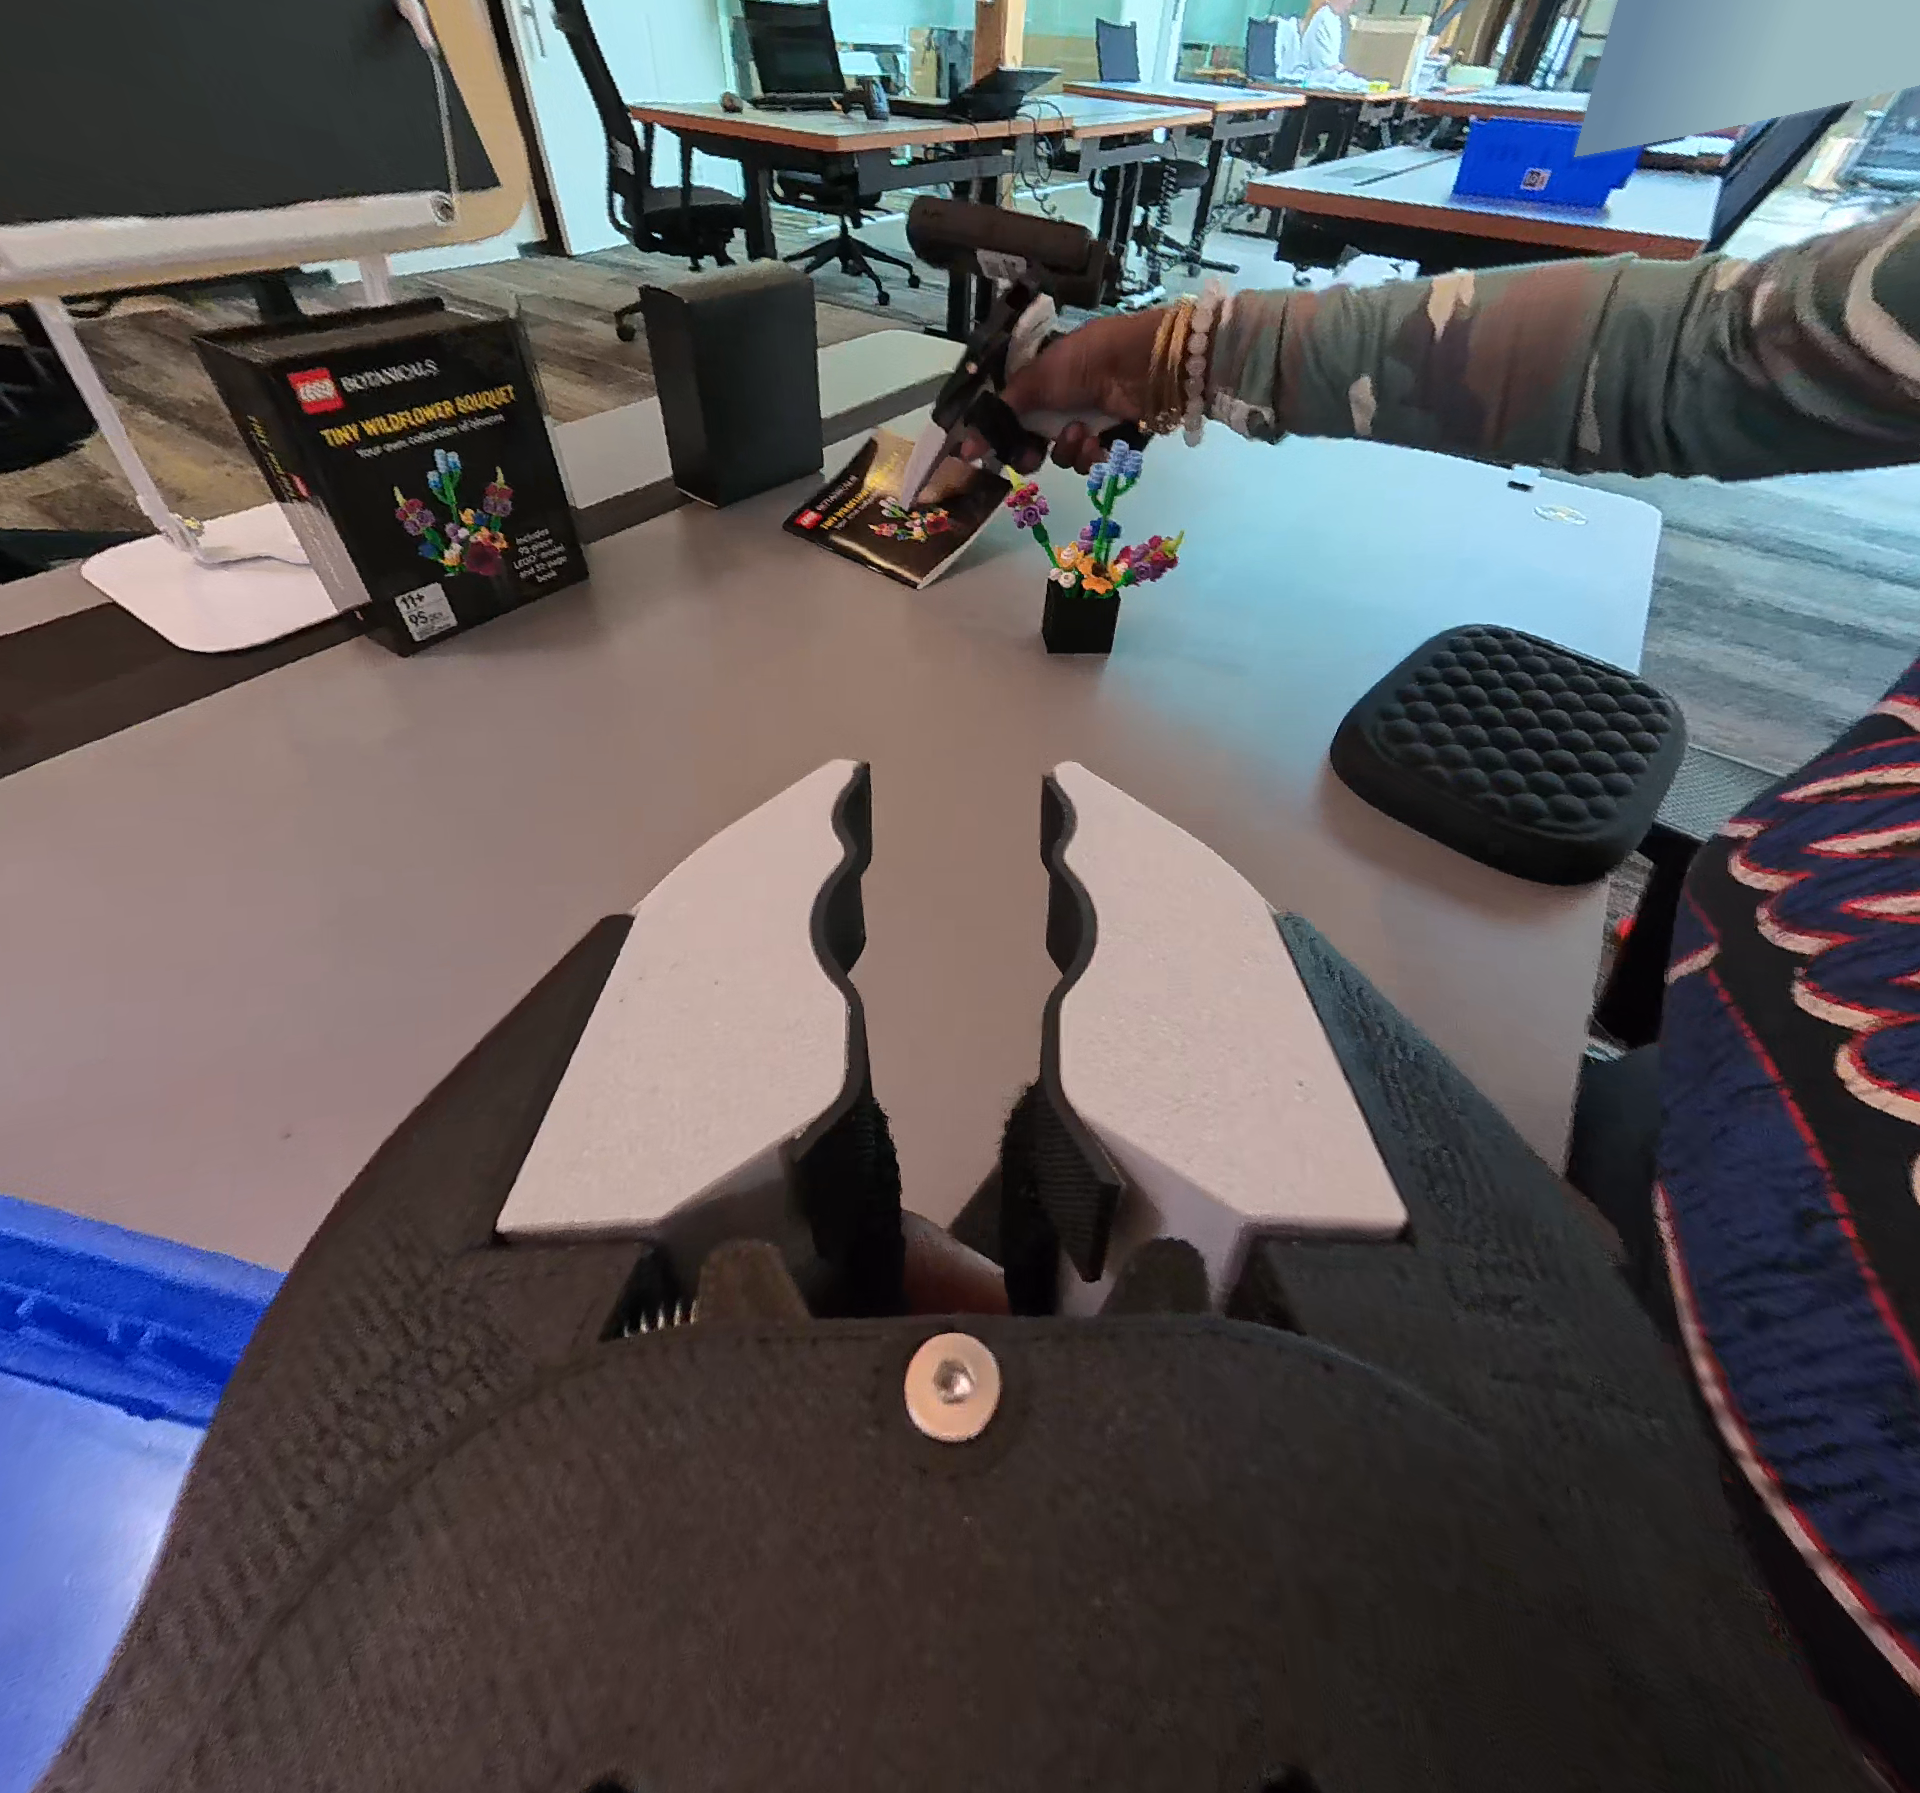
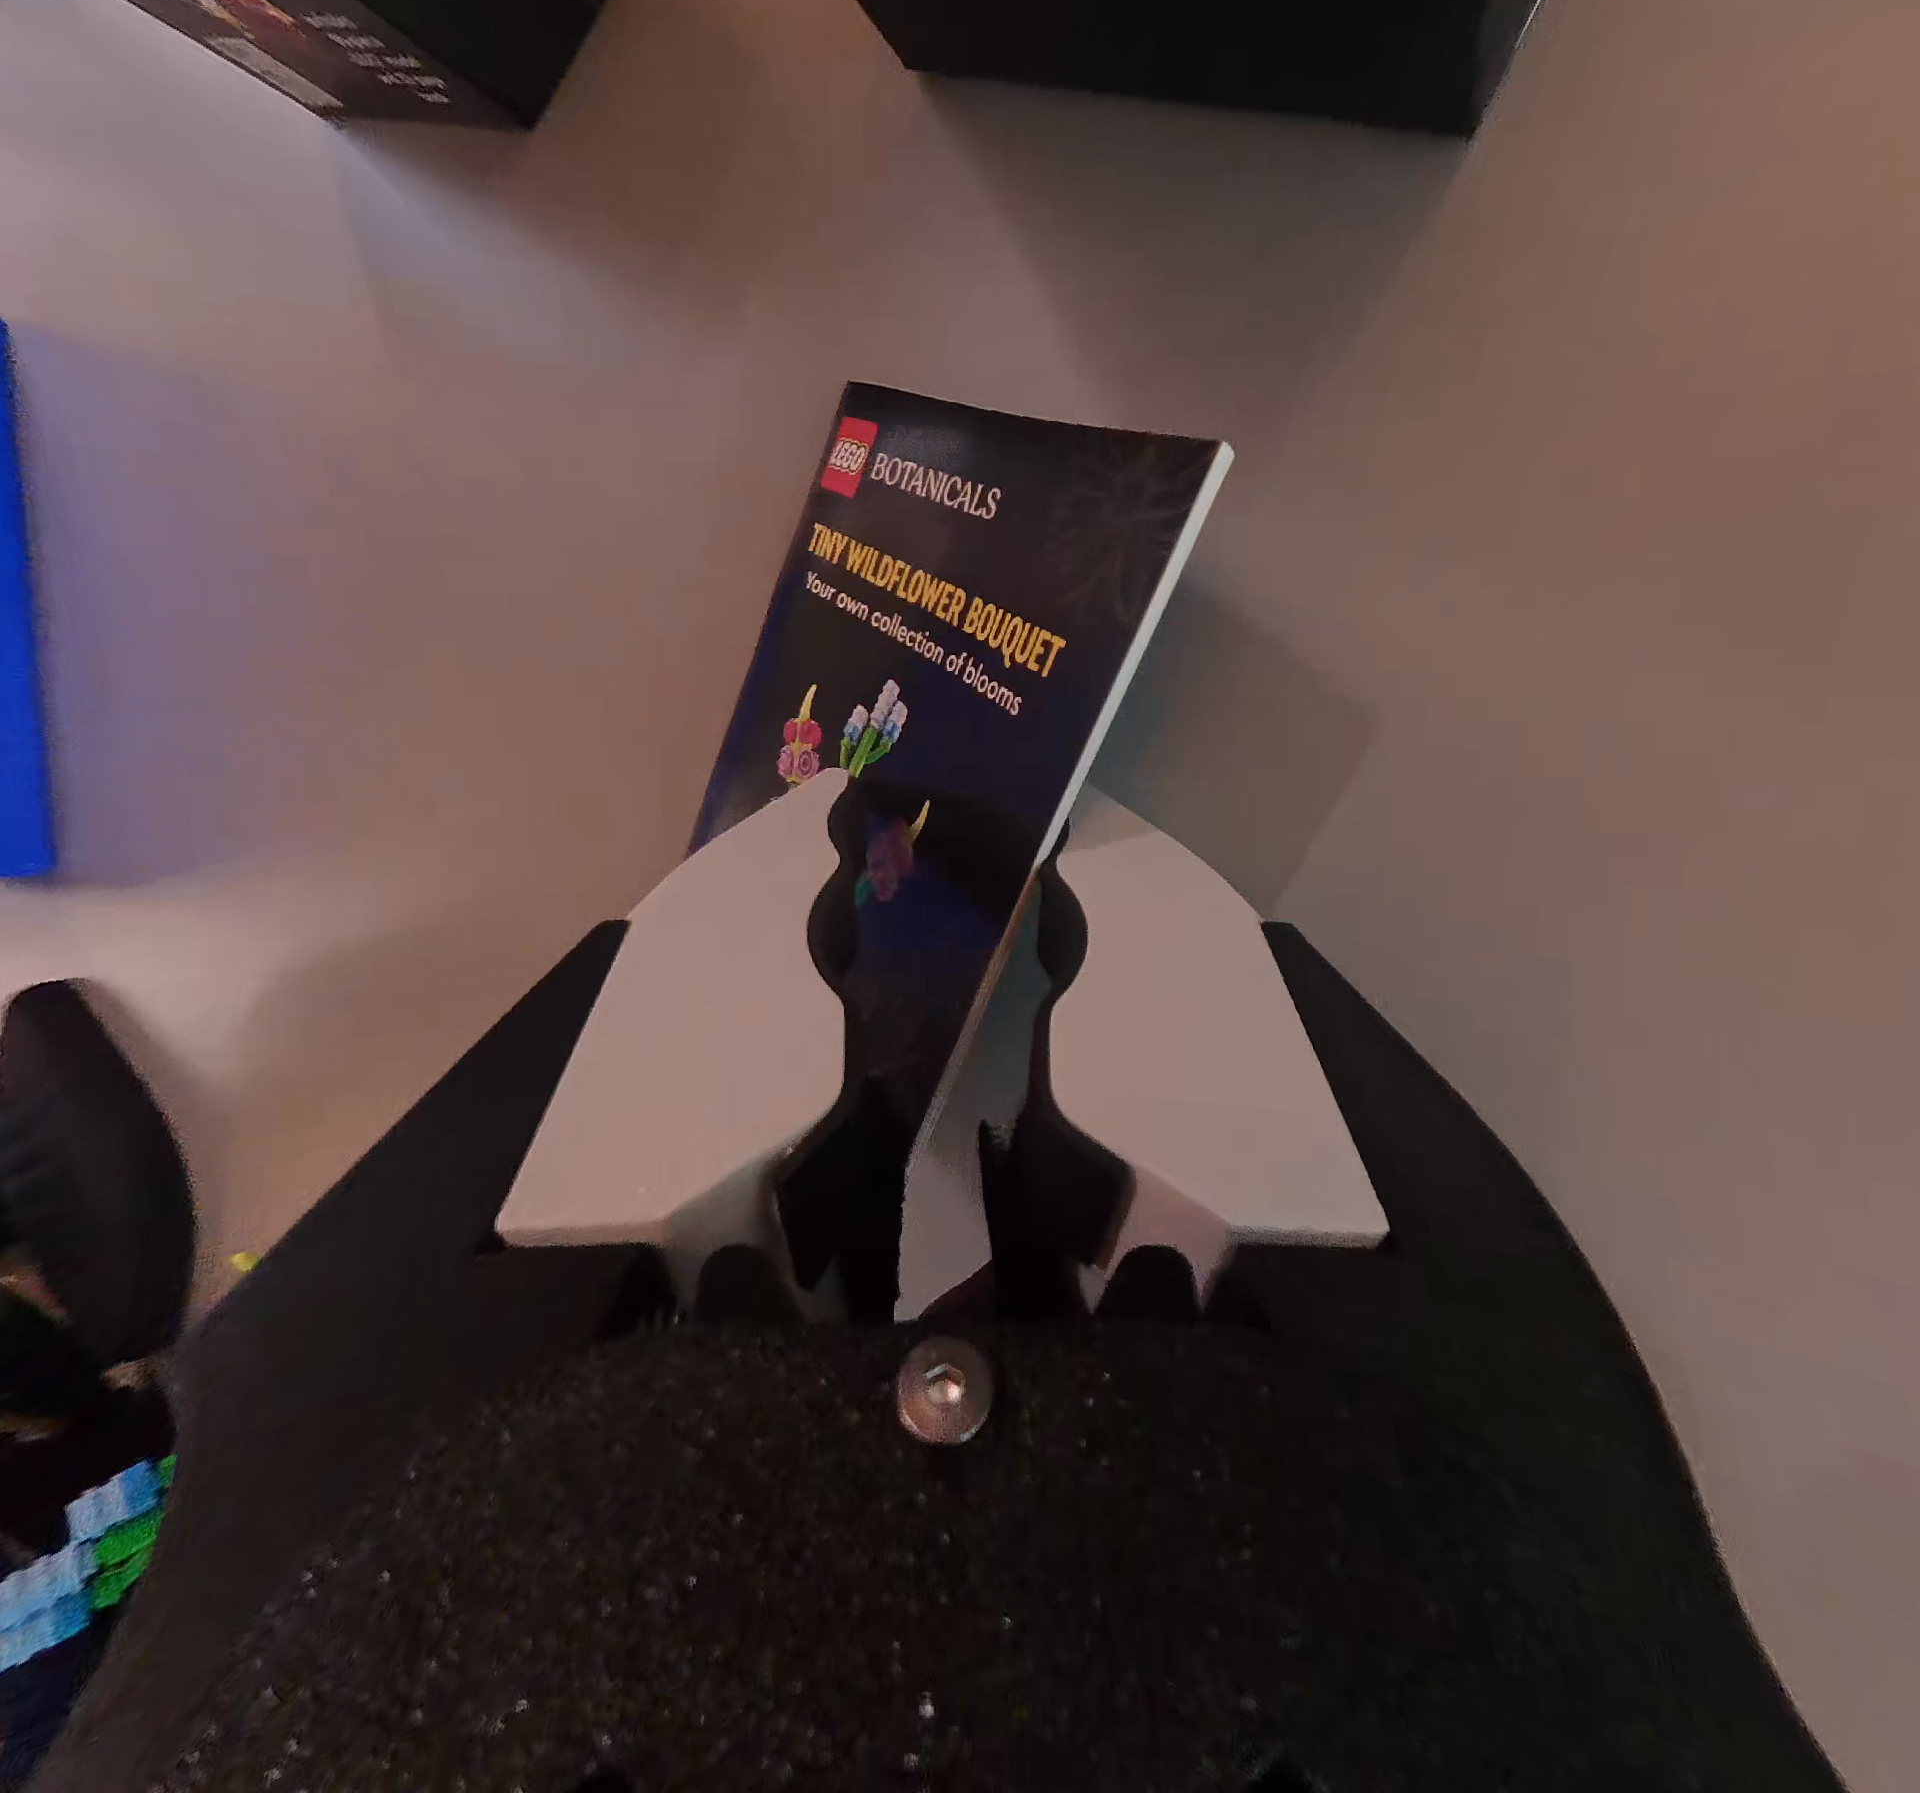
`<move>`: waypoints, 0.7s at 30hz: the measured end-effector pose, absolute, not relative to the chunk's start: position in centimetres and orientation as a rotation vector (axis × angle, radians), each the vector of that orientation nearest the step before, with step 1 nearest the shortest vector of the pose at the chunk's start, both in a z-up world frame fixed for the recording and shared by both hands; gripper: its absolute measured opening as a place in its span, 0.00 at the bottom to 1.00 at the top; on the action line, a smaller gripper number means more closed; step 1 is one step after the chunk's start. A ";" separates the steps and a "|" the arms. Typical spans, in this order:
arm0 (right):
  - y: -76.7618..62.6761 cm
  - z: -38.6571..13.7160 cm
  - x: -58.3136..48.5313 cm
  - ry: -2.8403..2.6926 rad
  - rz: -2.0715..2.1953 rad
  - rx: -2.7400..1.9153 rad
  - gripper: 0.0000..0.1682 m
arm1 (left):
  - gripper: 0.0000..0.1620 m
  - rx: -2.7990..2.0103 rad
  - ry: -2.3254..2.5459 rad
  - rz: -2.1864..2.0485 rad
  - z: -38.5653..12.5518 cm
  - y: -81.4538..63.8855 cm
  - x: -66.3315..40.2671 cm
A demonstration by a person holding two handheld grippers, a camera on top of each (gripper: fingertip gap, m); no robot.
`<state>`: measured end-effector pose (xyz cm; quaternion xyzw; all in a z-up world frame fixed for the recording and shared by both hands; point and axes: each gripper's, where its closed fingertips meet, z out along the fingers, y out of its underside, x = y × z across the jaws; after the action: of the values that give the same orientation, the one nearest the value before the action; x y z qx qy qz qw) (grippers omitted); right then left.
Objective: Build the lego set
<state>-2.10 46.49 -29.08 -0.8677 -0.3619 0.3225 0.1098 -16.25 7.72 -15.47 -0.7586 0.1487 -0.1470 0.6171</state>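
Observation:
A built flower bouquet (image 1: 1101,548) of small bricks stands in a black pot on the grey table (image 1: 623,756); its blurred edge shows in the right wrist view (image 2: 94,1556). My right gripper (image 2: 940,808) is open with the dark instruction booklet (image 2: 966,580) between its jaws. The booklet stands tilted, its white page edge against the right finger. In the left wrist view the right gripper (image 1: 914,496) points down onto the booklet (image 1: 904,538), just left of the bouquet. My left gripper (image 1: 956,777) is open and empty above the near table.
The black set box (image 1: 436,476) stands at the back left, a smaller black box (image 1: 732,382) behind the booklet. A black bumpy pad (image 1: 1507,746) lies at the right edge. A blue bin (image 1: 94,1328) is at the near left. A white monitor stand (image 1: 197,580) is far left. Tip to tip, the grippers are about 45 cm apart.

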 end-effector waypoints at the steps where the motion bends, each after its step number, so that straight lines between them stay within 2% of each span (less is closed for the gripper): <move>1: 46.6 -29.1 -2.0 -1.085 0.900 -2.540 0.20 | 0.20 -1.759 0.354 -0.353 -15.5 7.3 -16.3; 4: 46.8 -29.2 -1.6 -1.176 0.719 -2.500 0.27 | 0.24 -1.821 0.374 -0.330 -15.3 5.3 -17.5; 8: 47.3 -29.9 -0.8 -1.334 0.405 -2.401 0.41 | 0.27 -1.985 0.289 -0.026 -15.8 1.7 -23.7; 12: 47.1 -29.8 -1.5 -1.326 0.435 -2.368 0.48 | 0.27 -2.205 0.237 0.065 -18.2 -1.5 -27.5; 21: 47.0 -22.1 -2.3 -1.102 0.724 -2.099 0.46 | 0.27 -2.608 0.477 0.167 -25.0 -1.8 -30.4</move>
<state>-2.30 46.98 -22.06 -0.8008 -0.4205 0.2760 0.3252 -30.45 -1.76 -25.04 -0.9530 0.1743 0.0609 0.2403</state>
